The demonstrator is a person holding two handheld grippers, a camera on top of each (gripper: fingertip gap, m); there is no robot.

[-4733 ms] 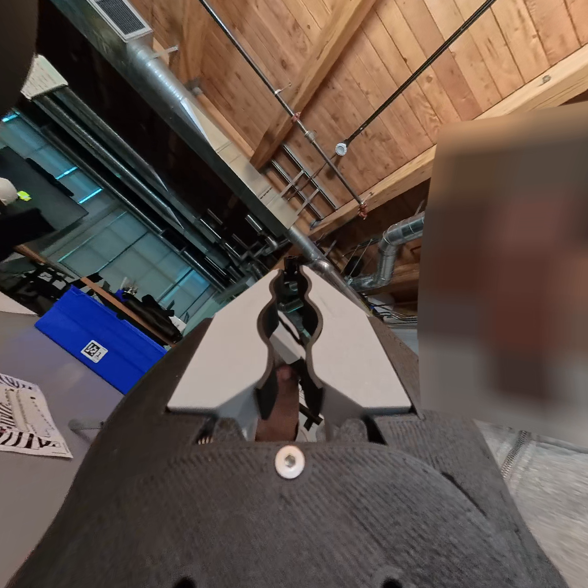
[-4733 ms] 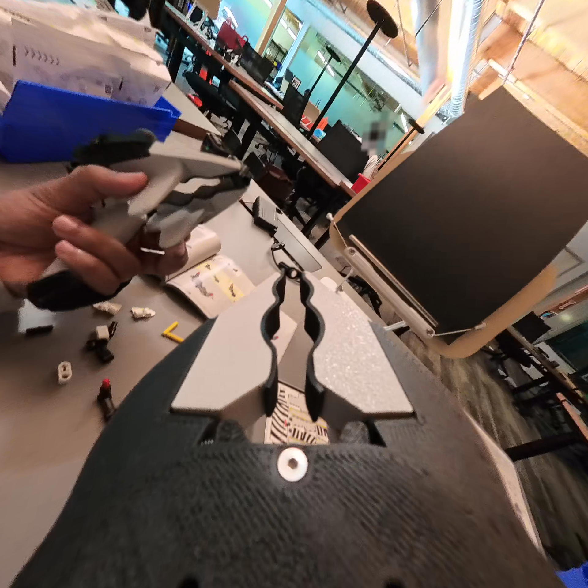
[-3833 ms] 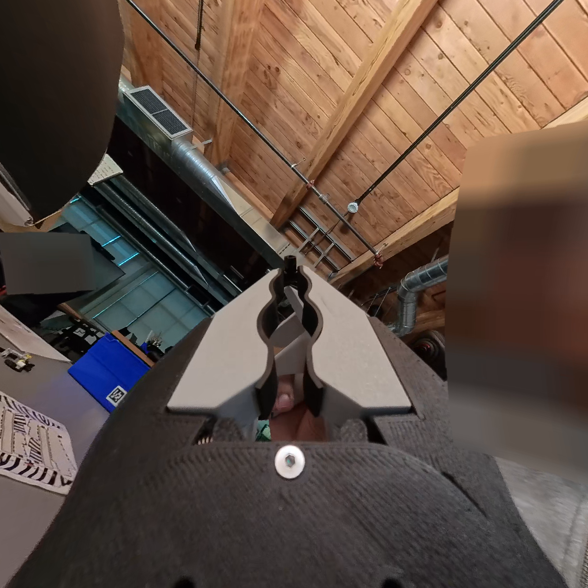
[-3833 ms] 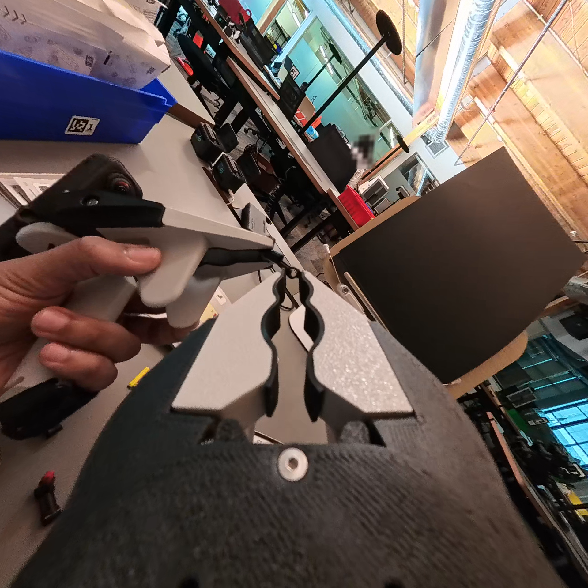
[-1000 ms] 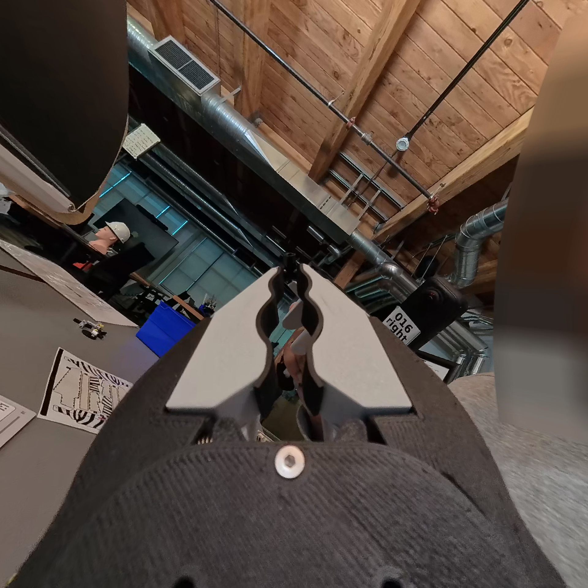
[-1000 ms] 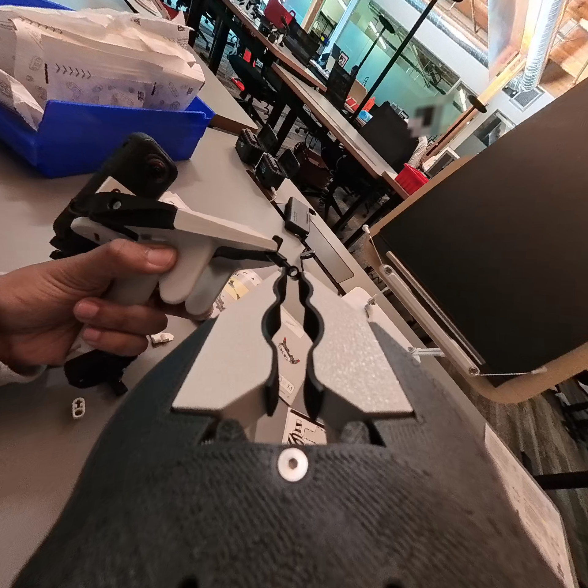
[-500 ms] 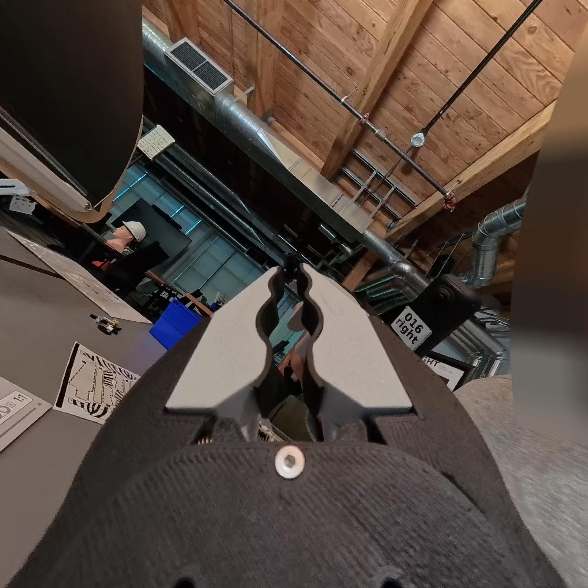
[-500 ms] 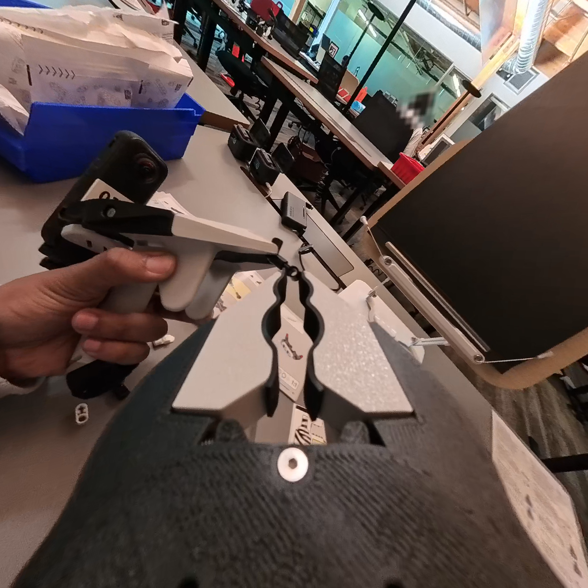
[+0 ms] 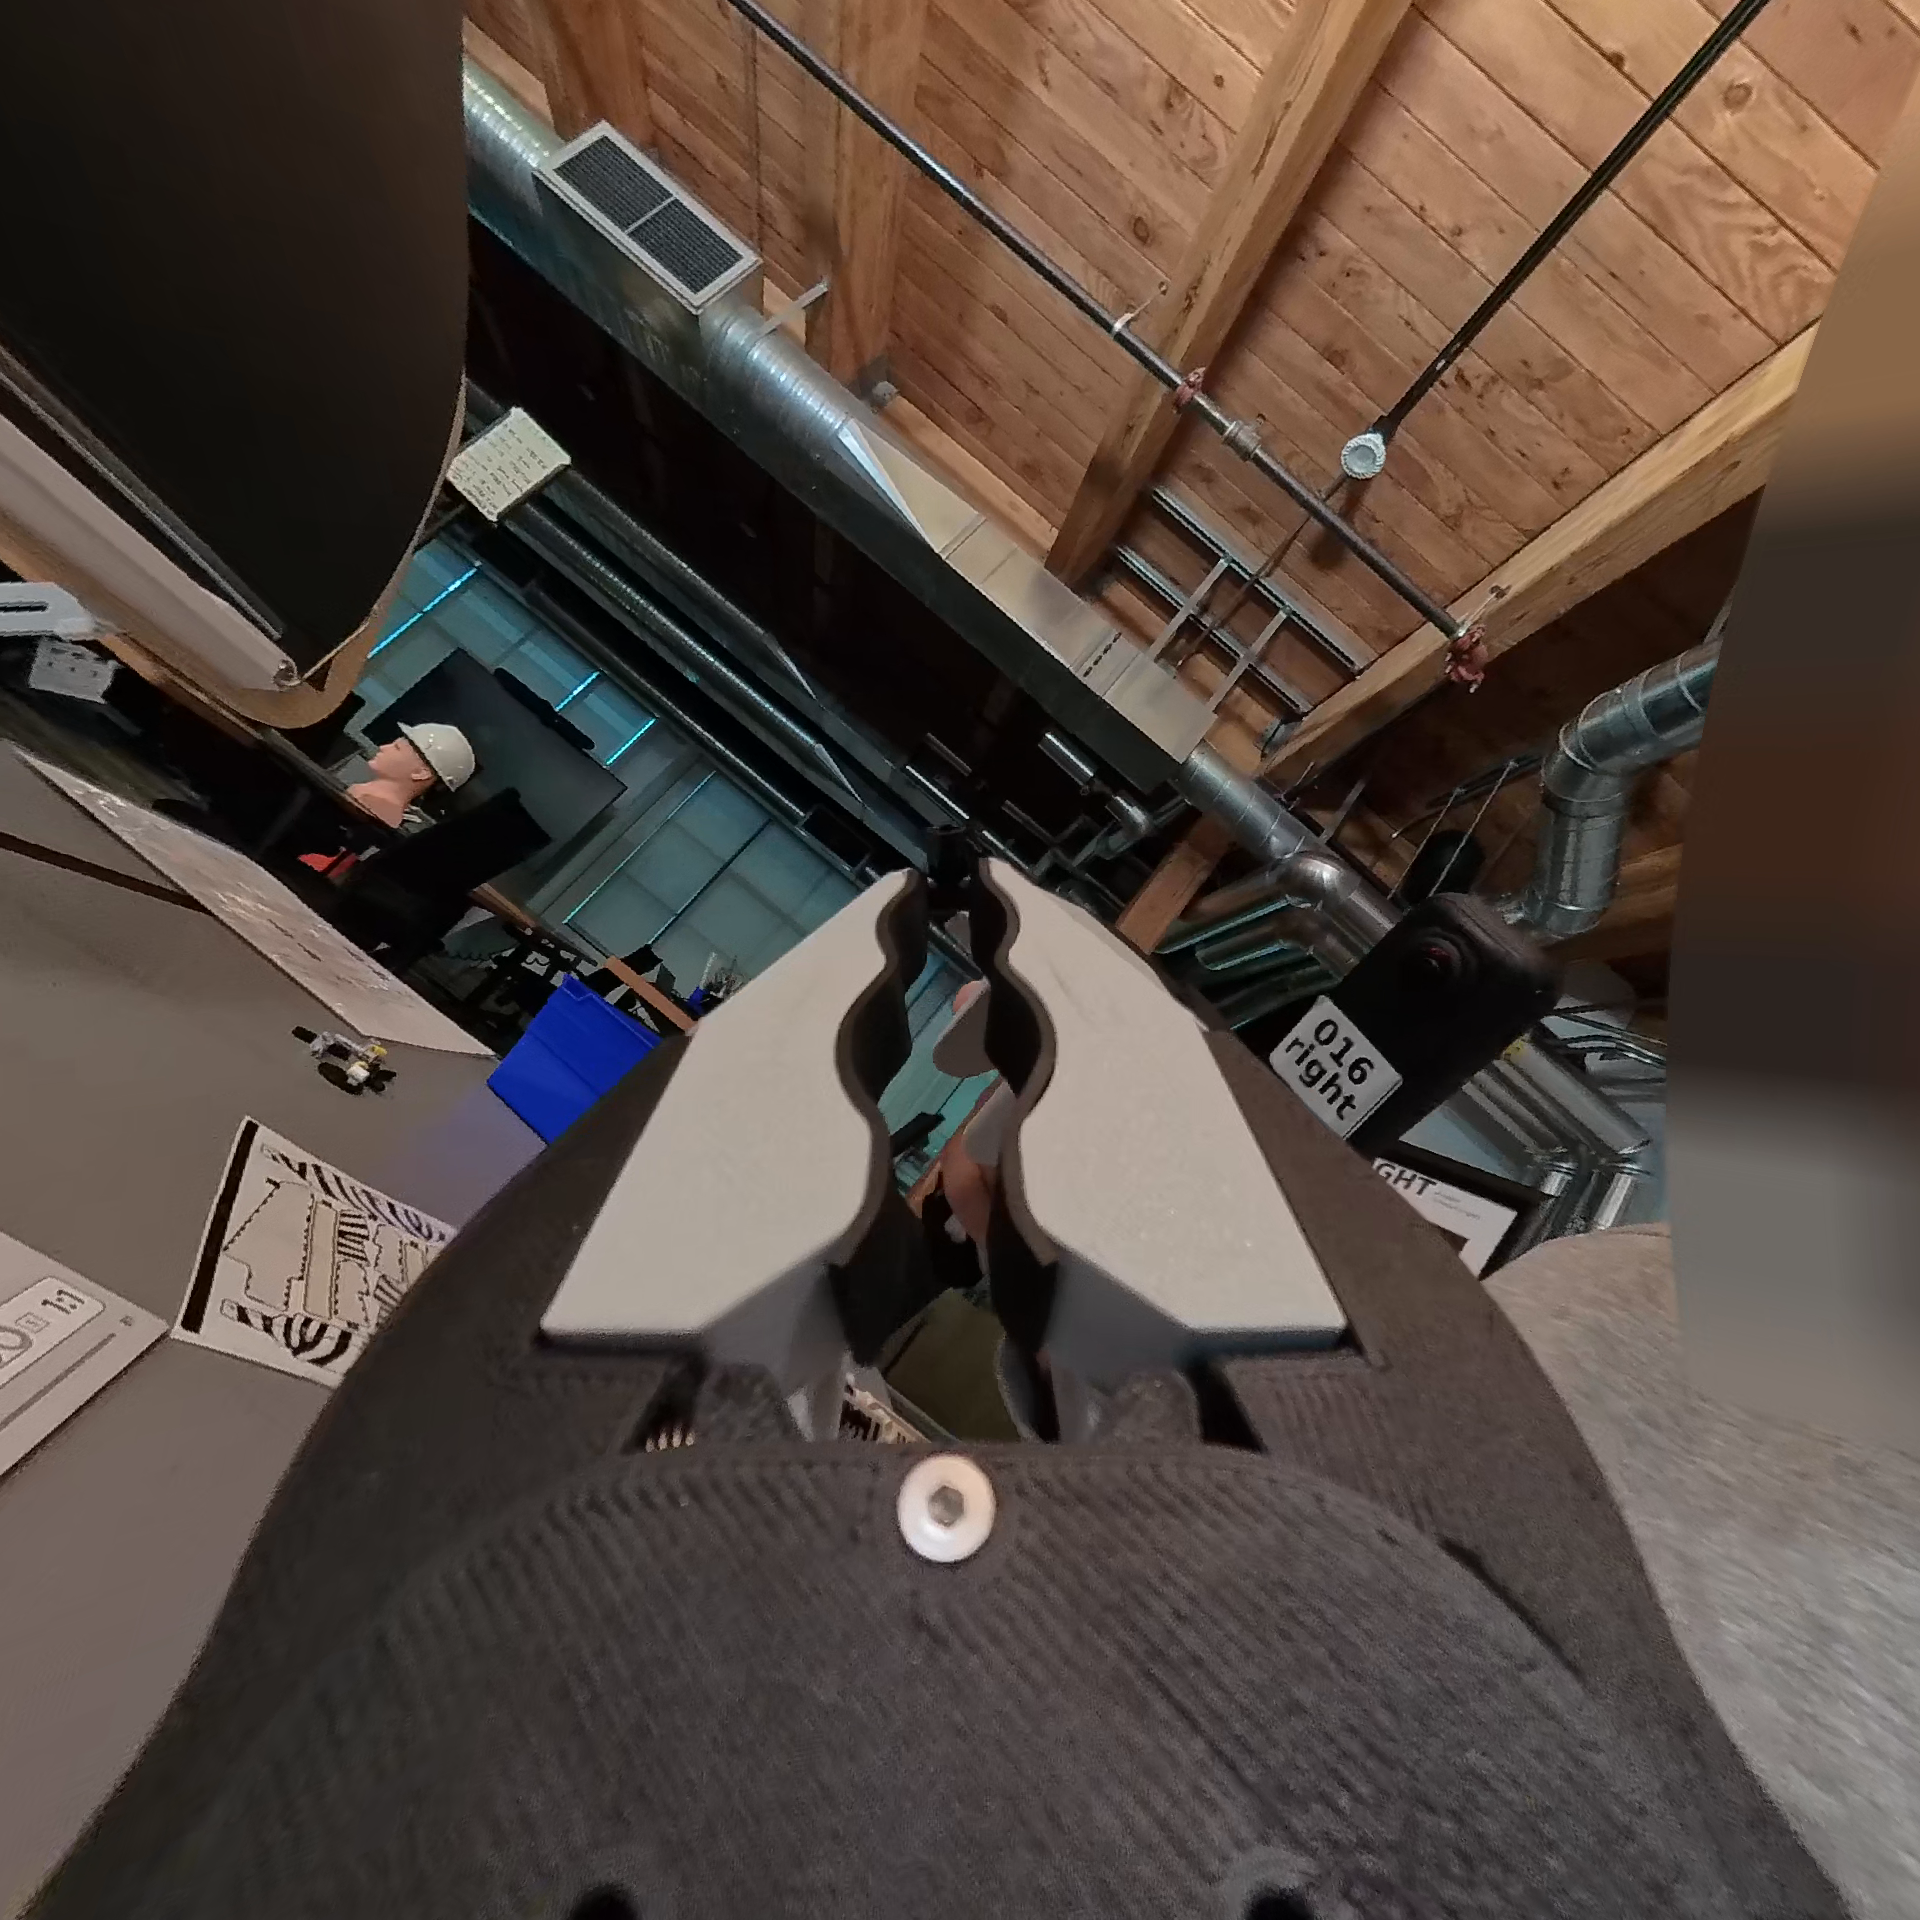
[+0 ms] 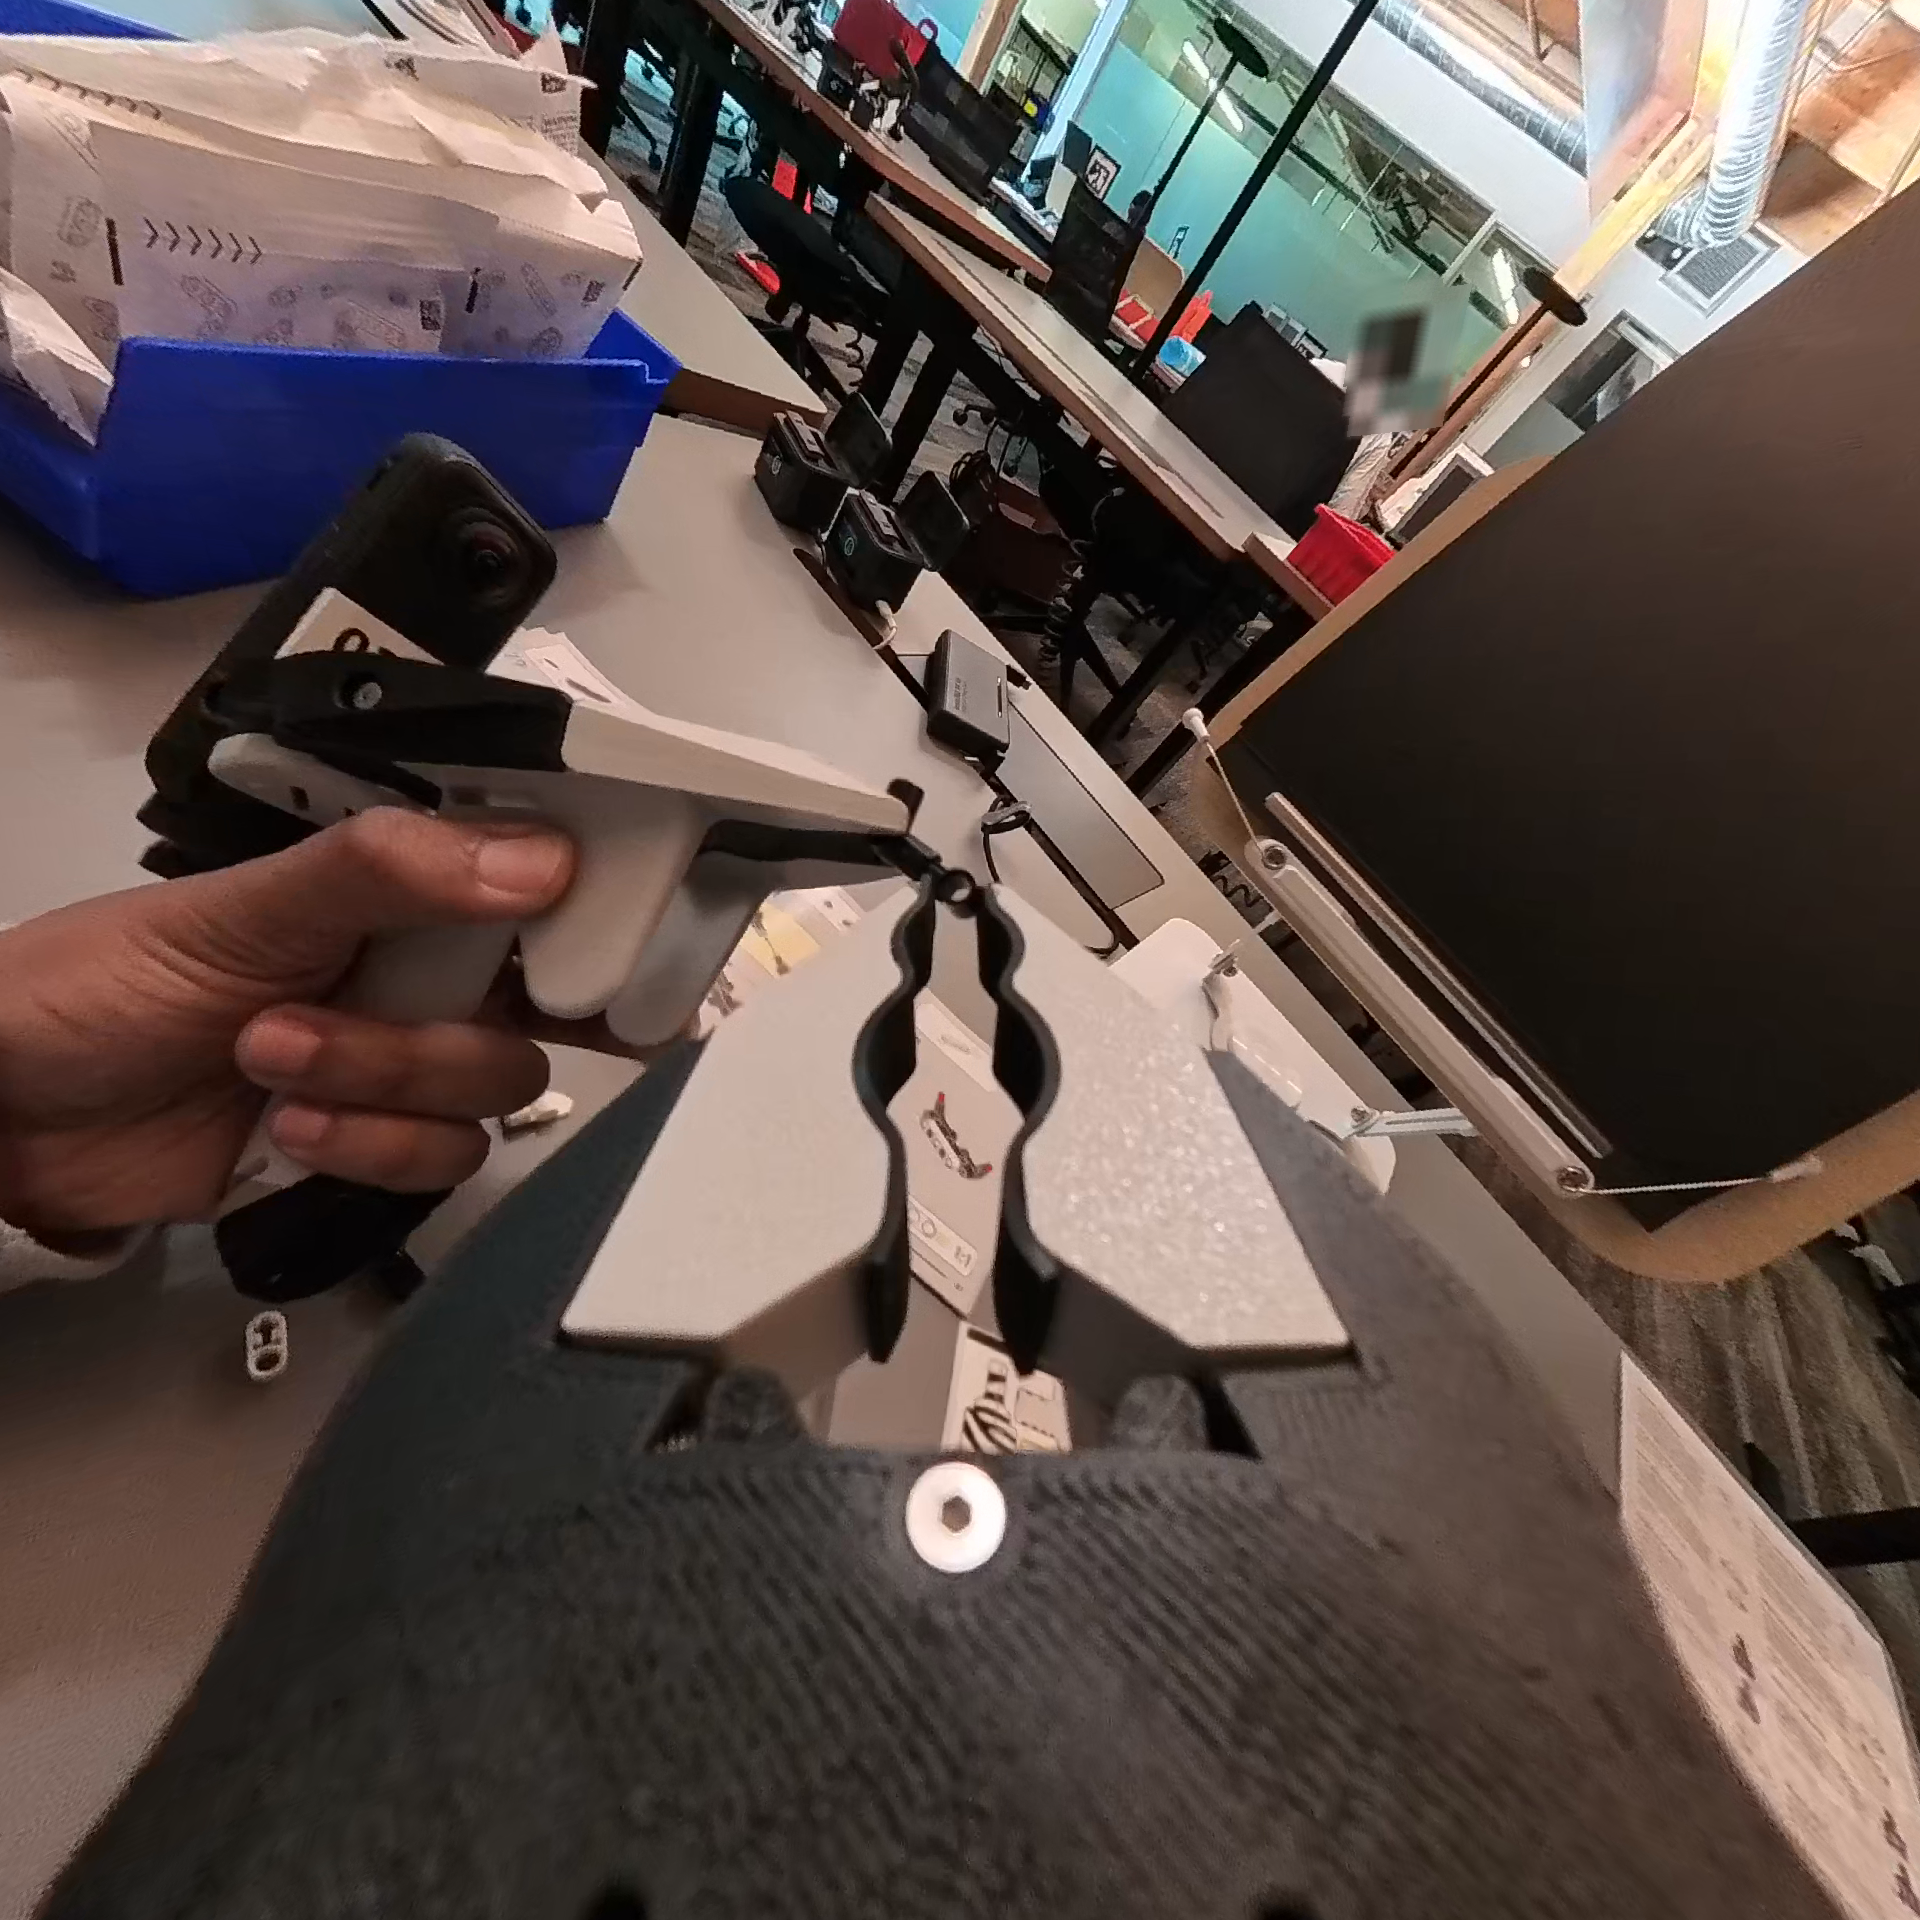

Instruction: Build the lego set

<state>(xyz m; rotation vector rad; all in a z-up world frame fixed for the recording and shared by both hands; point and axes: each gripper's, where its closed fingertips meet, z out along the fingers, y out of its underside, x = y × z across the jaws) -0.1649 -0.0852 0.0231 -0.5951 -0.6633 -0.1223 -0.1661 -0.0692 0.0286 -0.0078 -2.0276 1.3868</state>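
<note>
- While the left wrist view tilts up toward a plank ceiling, the left tongs (image 9: 953, 873) stand pinched on a small black lego piece (image 9: 948, 844) at their tips, raised well above the grey worktop (image 9: 156, 997).
- Far off on that worktop sits a blue bin (image 9: 566, 1060); its contents cannot be made out from this side.
- A small partly built lego cluster (image 9: 345, 1055) lies near the worktop's far edge, and a striped printed sheet (image 9: 301, 1257) lies nearer, with bare surface between them.
- From the right wrist view, the right tongs (image 10: 948, 894) are narrowed, tips meeting the left tongs (image 10: 914, 831) tip to tip on the same black piece (image 10: 951, 883), up in the air over the worktop.
- A hand (image 10: 239, 1018) grips the left tool's handle.
- Behind it, the blue bin (image 10: 312, 457) is heaped with white paper bags (image 10: 291, 218).
- A small white lego piece (image 10: 266, 1342) lies loose on bare worktop below the hand.
- To the right, a dark panel (image 10: 1621, 727) rises close beside the worktop edge.
</note>
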